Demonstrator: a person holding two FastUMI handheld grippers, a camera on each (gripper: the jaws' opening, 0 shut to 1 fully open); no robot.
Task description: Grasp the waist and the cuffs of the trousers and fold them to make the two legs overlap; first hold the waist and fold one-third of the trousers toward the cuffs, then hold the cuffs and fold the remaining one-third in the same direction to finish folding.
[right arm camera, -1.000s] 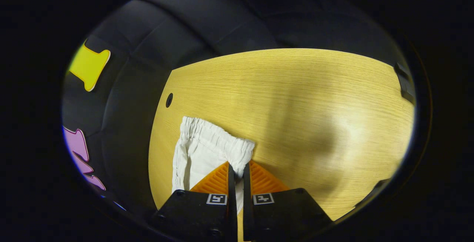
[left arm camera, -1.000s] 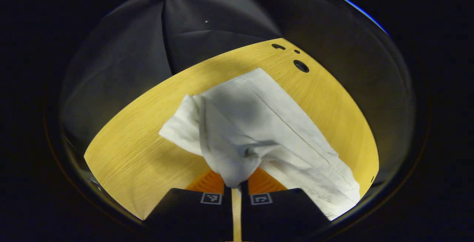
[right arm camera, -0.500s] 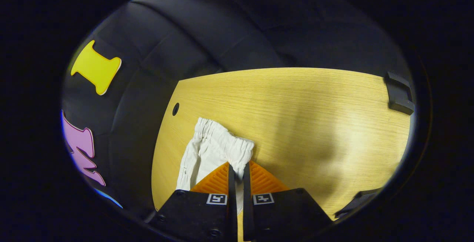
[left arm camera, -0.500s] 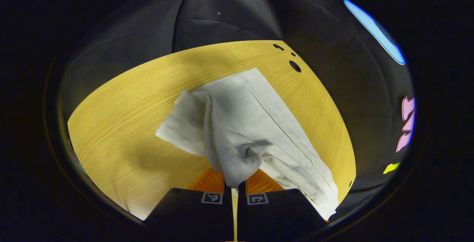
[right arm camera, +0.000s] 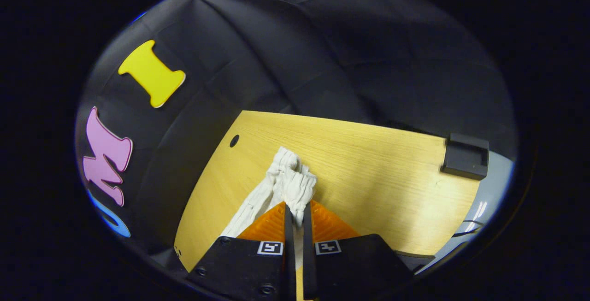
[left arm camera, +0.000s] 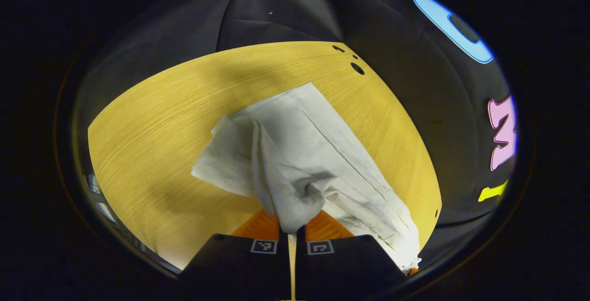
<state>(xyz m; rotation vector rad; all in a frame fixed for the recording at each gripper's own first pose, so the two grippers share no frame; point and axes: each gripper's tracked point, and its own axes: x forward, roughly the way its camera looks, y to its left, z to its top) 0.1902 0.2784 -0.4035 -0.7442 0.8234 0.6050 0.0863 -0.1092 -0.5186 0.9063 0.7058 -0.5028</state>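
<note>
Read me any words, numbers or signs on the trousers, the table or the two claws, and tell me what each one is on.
There are no readable words or numbers.
trousers: plain cloth, no print or tag visible.
table: bare wood grain, nothing written.
left claw and right claw: each carries two square coded markers, which are patterns, not text.

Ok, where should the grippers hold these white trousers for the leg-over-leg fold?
Grip the trousers at their two ends. The gathered waistband makes a thick ridge to pinch from its edge; the right gripper is there. The left gripper pinches the cuff end.
</note>
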